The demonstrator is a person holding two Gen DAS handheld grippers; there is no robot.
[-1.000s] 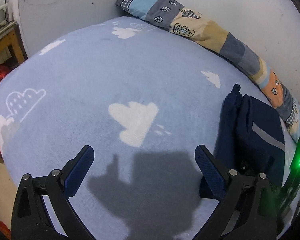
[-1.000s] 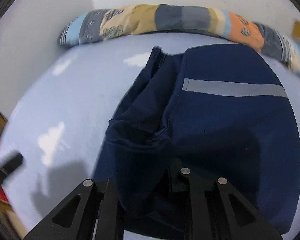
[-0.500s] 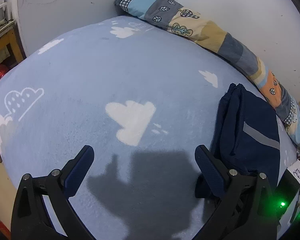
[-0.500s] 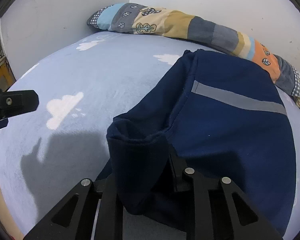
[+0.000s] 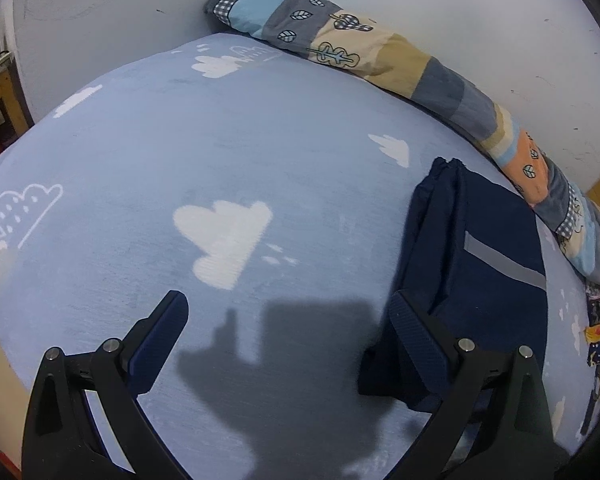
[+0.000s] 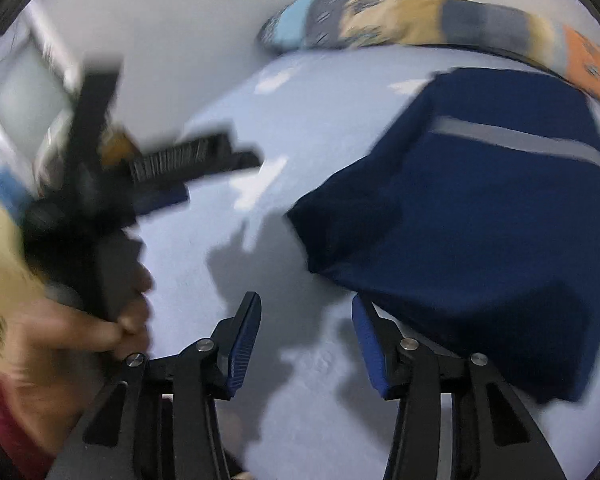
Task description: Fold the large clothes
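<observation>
I see the folded navy cloth garment with a grey stripe (image 6: 480,216) lying on the pale blue cloud-print bed (image 5: 260,140) | my right gripper (image 6: 306,344), jaws just opened and empty, sits nearest, garment just ahead-right | left gripper (image 5: 288,328) spread wide, empty, garment to its right.

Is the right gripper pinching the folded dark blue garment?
No, the right gripper is open over bare blanket, with the folded dark blue garment beside it.
</observation>
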